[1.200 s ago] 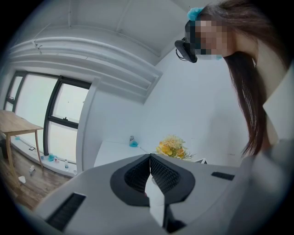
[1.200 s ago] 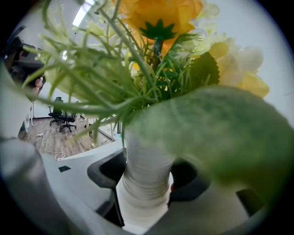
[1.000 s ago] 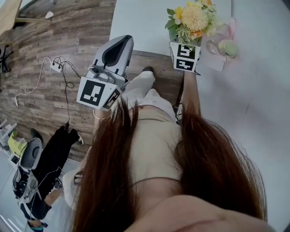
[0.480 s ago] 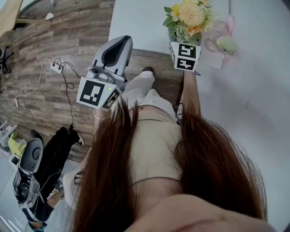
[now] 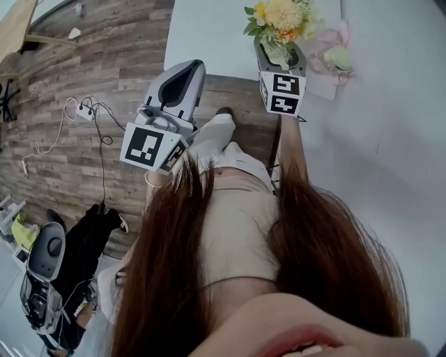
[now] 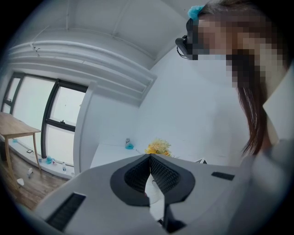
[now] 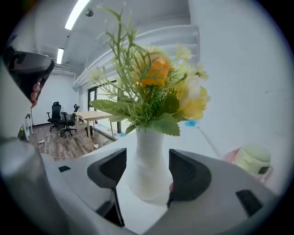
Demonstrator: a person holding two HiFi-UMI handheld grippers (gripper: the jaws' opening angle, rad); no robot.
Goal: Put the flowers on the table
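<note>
- From the head view: over the white table (image 5: 209,35) with the right tongs (image 5: 280,54), flowers (image 5: 277,14) just past the tips; well to their left, the left tongs (image 5: 182,70), above wood floor (image 5: 83,63).
- From the left gripper view: pressed together at the tips, gripping nothing.
- From the right gripper view: clamped on a white vase (image 7: 148,160) between the jaws, upright, long axis vertical, blooms pointing up.

Office: swivel chairs (image 7: 57,113), wooden desk (image 7: 94,114), ceiling strip lights (image 7: 78,11)
</note>
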